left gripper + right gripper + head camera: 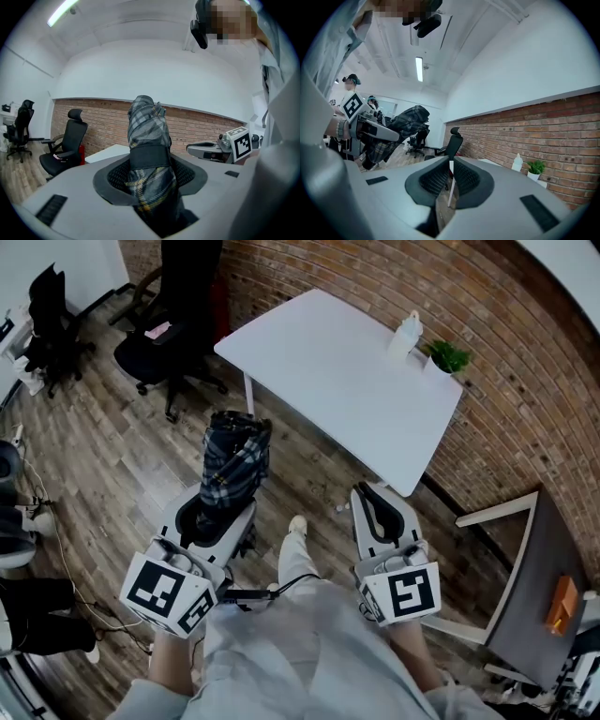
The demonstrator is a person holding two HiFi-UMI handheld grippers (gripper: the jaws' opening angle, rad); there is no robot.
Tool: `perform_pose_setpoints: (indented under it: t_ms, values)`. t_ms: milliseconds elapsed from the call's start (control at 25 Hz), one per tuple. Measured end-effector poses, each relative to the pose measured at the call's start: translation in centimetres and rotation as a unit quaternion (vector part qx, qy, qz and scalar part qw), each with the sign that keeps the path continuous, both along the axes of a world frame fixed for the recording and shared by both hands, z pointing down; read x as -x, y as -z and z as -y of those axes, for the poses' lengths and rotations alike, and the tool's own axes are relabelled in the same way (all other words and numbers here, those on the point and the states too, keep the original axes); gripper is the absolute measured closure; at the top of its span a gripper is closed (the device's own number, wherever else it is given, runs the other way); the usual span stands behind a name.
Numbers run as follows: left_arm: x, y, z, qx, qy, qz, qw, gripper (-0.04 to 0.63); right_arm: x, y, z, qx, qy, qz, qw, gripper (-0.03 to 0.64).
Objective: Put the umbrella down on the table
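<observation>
Now I carry the umbrella (234, 460) clamped in the left gripper's (223, 510) jaws; the right gripper's (377, 510) jaws are closed and empty. Next, lower it onto the desk (328, 381).

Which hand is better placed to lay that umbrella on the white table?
Left. Its tool is clamped on the folded plaid umbrella, which points toward the white table ahead. The right tool is empty, so it would have to take the umbrella over first.
</observation>
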State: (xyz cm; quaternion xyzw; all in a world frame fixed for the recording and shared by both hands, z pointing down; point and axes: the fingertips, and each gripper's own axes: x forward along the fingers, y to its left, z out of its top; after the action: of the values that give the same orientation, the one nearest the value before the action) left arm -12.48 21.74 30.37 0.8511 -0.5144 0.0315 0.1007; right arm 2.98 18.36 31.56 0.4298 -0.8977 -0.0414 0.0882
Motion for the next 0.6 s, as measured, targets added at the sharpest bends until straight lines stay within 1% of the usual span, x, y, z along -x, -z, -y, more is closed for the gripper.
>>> perform_pose_setpoints:
  t_ms: [240, 360, 520, 600]
  values:
    - [-0.1, 0.1, 5.9, -0.004, 0.003, 0.001, 1.0000, 0.368, 0.1, 0.1, 6.0, -0.003, 0.002, 0.010, 1.000, 0.560]
    - [-0.5, -0.1, 9.5, 0.000, -0.006, -0.001, 1.0000, 0.368, 0.1, -0.2, 9.7, 0.003, 0.004, 0.011, 1.000, 0.560]
    - [-1.4, -0.4, 14.9, 0.003, -0.017, 0.013, 0.9998, 0.368, 0.0, -0.6, 15.1, 0.011, 0.008, 0.012, 1.000, 0.560]
    - [-1.8, -0.5, 17.6, 0.007, -0.018, 0.013, 0.9997, 0.368, -0.1, -0.8, 17.7, 0.017, 0.012, 0.013, 1.000, 0.560]
